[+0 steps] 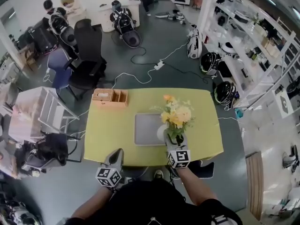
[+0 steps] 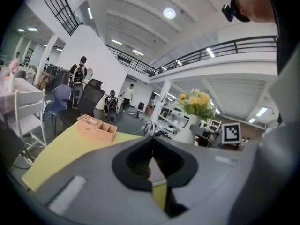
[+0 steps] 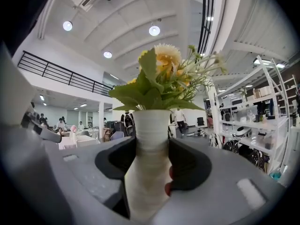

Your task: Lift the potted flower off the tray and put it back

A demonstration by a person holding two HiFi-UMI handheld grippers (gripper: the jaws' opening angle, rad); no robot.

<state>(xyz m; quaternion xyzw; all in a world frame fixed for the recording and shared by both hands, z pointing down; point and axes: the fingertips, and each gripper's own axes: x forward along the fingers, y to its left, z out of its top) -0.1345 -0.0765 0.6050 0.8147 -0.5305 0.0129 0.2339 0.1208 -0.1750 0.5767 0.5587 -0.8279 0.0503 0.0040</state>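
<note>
The potted flower (image 1: 177, 117), yellow and white blooms in a ribbed white pot (image 3: 149, 172), hangs in the air over the right edge of the grey tray (image 1: 145, 130) on the yellow-green table (image 1: 201, 125). My right gripper (image 1: 175, 143) is shut on the pot's neck, and in the right gripper view its pads (image 3: 187, 161) press both sides of the pot, which stands upright. My left gripper (image 1: 115, 159) hovers at the table's front edge, left of the tray, holding nothing. In the left gripper view its jaws meet at the tips (image 2: 152, 146), and the flower (image 2: 197, 104) shows to the right.
A wooden organiser box (image 1: 110, 98) sits at the table's far left corner. Black and blue office chairs (image 1: 86, 60) stand behind the table. White shelving (image 1: 253, 41) runs along the right. A white rack (image 1: 40, 111) is at the left. Cables cross the floor.
</note>
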